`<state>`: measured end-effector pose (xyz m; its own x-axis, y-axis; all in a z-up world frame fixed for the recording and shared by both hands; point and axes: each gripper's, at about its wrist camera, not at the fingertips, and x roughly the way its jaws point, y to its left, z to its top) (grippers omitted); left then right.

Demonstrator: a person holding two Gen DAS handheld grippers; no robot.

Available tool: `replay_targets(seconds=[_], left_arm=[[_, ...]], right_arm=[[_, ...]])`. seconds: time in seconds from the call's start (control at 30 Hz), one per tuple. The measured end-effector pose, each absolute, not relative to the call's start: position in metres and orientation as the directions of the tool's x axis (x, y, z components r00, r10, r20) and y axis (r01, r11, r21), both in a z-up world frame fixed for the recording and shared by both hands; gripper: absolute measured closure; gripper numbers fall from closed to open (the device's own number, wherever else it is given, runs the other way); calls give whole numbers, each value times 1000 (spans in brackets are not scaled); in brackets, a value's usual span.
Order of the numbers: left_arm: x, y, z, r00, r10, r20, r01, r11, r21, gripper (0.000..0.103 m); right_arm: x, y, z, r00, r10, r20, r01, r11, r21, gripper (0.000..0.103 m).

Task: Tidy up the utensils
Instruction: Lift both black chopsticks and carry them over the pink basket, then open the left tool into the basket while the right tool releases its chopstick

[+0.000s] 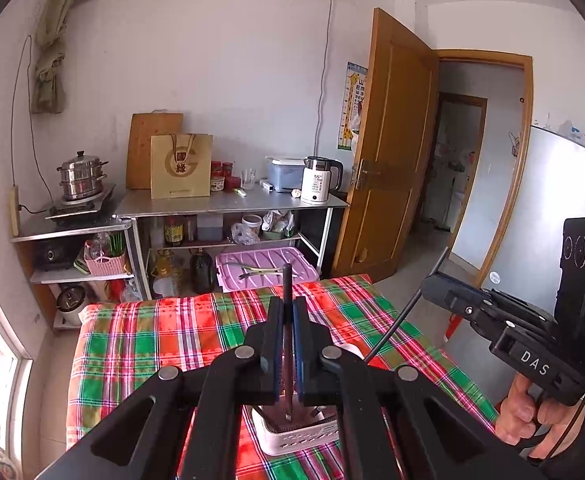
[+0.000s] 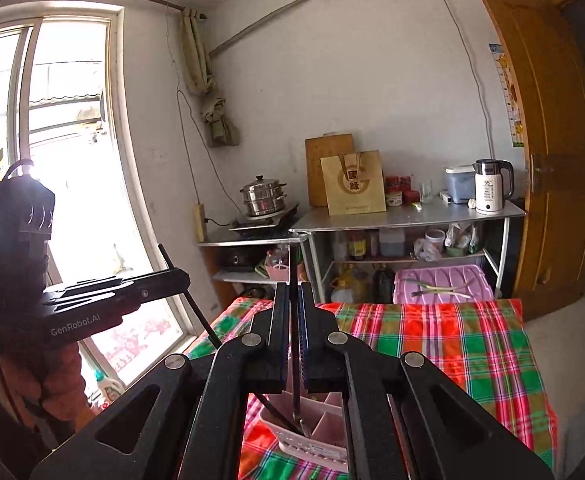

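My left gripper [image 1: 289, 308] is shut on a black chopstick [image 1: 288, 280] held upright, its lower end over a white slotted utensil basket [image 1: 292, 436] on the plaid-covered table [image 1: 152, 332]. My right gripper [image 2: 293, 296] is shut on another black chopstick [image 2: 293, 264], its lower end inside the same basket [image 2: 312, 444] with pink dividers. In the left wrist view the right gripper [image 1: 432, 286] shows at the right with its chopstick slanting down. In the right wrist view the left gripper [image 2: 184, 276] shows at the left with its chopstick.
A pink plastic lid [image 1: 266, 268] with utensils on it lies beyond the table's far edge. Metal shelves [image 1: 228, 204] hold a kettle [image 1: 318, 180], a paper bag, jars and a steamer pot [image 1: 81, 176]. An open wooden door [image 1: 388, 148] is at the right, a window [image 2: 52, 160] at the left.
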<state>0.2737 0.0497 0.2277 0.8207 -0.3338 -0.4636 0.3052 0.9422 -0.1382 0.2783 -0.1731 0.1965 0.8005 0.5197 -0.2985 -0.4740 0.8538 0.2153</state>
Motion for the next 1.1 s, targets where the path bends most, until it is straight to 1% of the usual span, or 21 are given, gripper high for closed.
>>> replay_targets(seconds=[0.27, 0.73, 0.83, 0.9, 0.97, 1.03, 1.1], left_arm=[[307, 50, 181, 787, -334, -519, 291, 942, -165, 99], [323, 55, 134, 737, -323, -594, 265, 946, -186, 99], [317, 59, 135, 742, -327, -584, 262, 945, -197, 98], [311, 61, 141, 754, -327, -570, 261, 945, -197, 97], [304, 63, 149, 767, -327, -552, 265, 945, -192, 93], [294, 64, 155, 778, -326, -538, 265, 945, -190, 88], [283, 65, 161, 791, -321, -520, 265, 947, -182, 87]], right_arm=[[302, -173, 163, 785, 502, -363, -443, 865, 237, 99], [316, -160, 113, 707, 514, -486, -453, 856, 248, 99], [311, -159, 116, 705, 512, -491, -455, 857, 241, 98], [306, -161, 121, 712, 511, -481, -462, 857, 228, 93], [300, -163, 128, 723, 508, -468, -462, 859, 219, 90], [294, -167, 135, 732, 505, -456, -461, 861, 214, 90], [287, -171, 140, 739, 506, -444, -460, 861, 216, 90]])
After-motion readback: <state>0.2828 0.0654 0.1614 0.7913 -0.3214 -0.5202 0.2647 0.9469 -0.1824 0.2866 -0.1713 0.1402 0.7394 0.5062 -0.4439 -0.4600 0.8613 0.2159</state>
